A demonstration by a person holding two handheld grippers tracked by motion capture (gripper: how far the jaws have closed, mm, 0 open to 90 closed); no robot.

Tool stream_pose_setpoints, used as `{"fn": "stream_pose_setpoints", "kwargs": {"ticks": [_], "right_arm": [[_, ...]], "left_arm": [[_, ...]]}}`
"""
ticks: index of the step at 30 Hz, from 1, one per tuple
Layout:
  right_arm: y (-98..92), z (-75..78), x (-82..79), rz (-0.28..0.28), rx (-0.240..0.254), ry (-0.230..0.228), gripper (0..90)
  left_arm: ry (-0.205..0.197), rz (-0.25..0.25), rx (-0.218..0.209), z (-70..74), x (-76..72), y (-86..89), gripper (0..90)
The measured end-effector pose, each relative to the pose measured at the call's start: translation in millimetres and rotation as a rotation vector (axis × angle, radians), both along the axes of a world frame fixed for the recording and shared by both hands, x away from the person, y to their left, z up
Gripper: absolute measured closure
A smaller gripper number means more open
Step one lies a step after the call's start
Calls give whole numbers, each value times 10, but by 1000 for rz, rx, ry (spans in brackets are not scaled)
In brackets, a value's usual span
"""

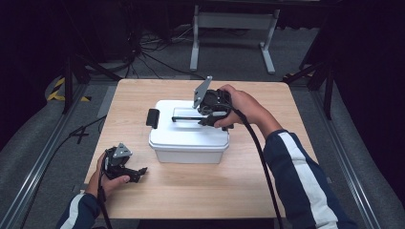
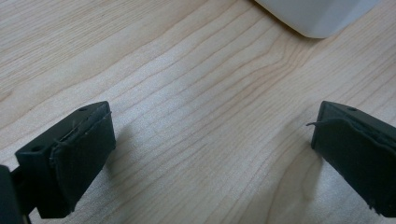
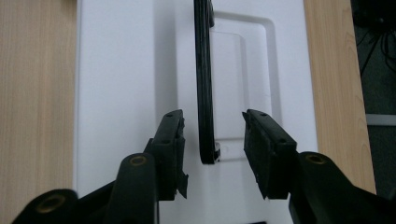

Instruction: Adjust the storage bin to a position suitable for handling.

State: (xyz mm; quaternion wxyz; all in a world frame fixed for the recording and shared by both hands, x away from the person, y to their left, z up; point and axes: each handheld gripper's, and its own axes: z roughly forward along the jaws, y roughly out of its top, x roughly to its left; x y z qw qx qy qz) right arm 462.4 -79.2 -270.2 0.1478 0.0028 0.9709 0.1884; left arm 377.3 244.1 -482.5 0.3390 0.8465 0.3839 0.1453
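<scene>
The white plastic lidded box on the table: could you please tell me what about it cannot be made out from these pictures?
- Contents: the closed white lid covers them in the high view.
- Right-end latch: the right tool and hand hide that end in the high view.
- Most of the white plastic lidded box: cut off by the top edge in the left tool's view.
- Far end of the black handle: cut off by the top edge in the right tool's view.

Wooden table, grey carpet floor, metal stand behind
</scene>
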Motion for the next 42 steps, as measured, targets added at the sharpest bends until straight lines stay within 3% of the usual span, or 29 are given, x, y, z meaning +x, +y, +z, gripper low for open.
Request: {"fn": "stream_pose_setpoints", "kwargs": {"ticks": [7,11,26,42], "right_arm": [[178,-87,33,35,-54,-21,753],[217,-94,49,50,-33,-37,836],[223,-25,35,77,-17,-59,842],[77,200,-18,78,26,-87,843]], "left_arm": [[-7,-1,4,0,2,1,2],[-4,6,7,5,-10,-2,5],[-7,10,10,6,-11,-1,6],[-9,10,13,7,-11,1,6]]}}
